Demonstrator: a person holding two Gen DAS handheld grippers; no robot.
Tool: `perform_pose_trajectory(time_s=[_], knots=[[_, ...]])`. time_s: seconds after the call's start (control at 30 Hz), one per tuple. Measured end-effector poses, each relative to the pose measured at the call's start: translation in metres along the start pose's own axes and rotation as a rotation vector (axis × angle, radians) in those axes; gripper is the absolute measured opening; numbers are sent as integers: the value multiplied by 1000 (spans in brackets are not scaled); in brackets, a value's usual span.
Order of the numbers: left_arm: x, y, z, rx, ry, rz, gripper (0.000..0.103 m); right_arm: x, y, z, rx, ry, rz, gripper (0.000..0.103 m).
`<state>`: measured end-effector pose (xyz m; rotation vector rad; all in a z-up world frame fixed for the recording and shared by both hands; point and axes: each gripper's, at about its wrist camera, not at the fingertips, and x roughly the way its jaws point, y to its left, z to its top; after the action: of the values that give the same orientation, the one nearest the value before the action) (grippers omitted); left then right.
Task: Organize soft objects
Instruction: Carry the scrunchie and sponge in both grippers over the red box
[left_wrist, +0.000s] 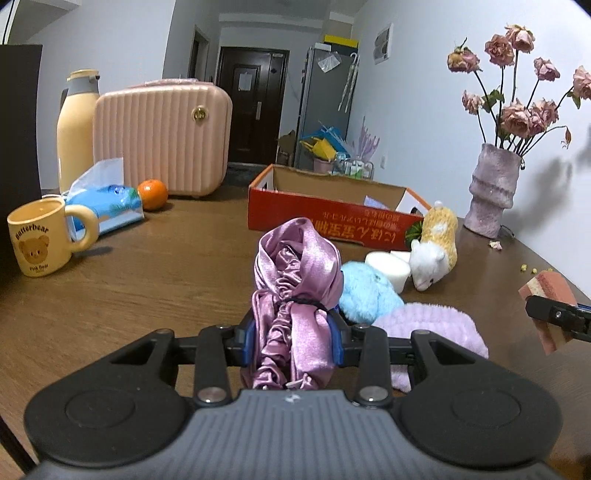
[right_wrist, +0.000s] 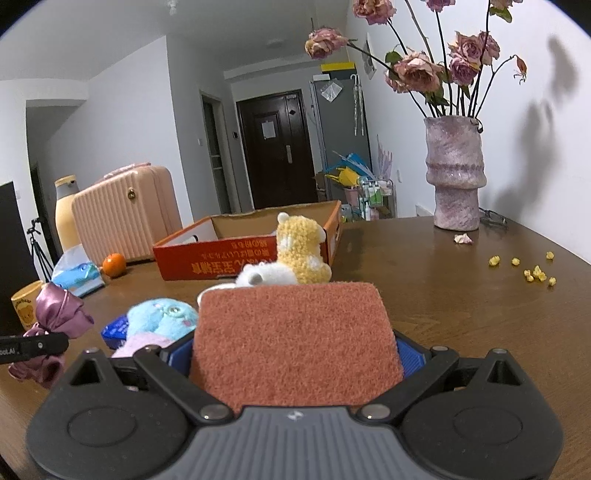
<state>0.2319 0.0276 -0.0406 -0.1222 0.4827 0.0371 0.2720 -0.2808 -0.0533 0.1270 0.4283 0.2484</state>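
Note:
My left gripper (left_wrist: 293, 341) is shut on a purple satin scrunchie cloth (left_wrist: 295, 280) and holds it above the wooden table (left_wrist: 147, 295). My right gripper (right_wrist: 295, 354) is shut on a reddish-brown sponge (right_wrist: 295, 339), also seen at the right edge of the left wrist view (left_wrist: 550, 295). A light blue plush (left_wrist: 367, 291), a lilac fuzzy cloth (left_wrist: 436, 325), a white soft block (left_wrist: 388, 266) and a yellow-and-white plush hamster (left_wrist: 436, 243) lie in front of an open red cardboard box (left_wrist: 325, 218). The box also shows in the right wrist view (right_wrist: 221, 258).
A yellow bear mug (left_wrist: 38, 236), tissue pack (left_wrist: 107, 206), orange (left_wrist: 152, 194), pink case (left_wrist: 162, 136) and yellow flask (left_wrist: 75, 129) stand at left. A purple vase of dried roses (right_wrist: 454, 173) stands at right, with crumbs (right_wrist: 532, 271) nearby.

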Motion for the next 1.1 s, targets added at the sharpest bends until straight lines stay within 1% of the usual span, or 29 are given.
perform_pose_trajectory(time_s=[0.23,0.47,0.7,0.87,1.1], knots=[[-4,2,15,11,-49,-11,38,2,10,12,-21,-36,19,100],[-3,2,37,-5,-100,-14,38,9,23,30,-41,-81,37,100],[6,3,58,-27,-135,-24,38,20,38,48,-63,-124,50,100],[15,1,71,-33,-163,-28,38,33,43,59,-55,-156,56,100],[31,0,85,-31,-173,-24,38,51,47,71,-59,-180,58,100]])
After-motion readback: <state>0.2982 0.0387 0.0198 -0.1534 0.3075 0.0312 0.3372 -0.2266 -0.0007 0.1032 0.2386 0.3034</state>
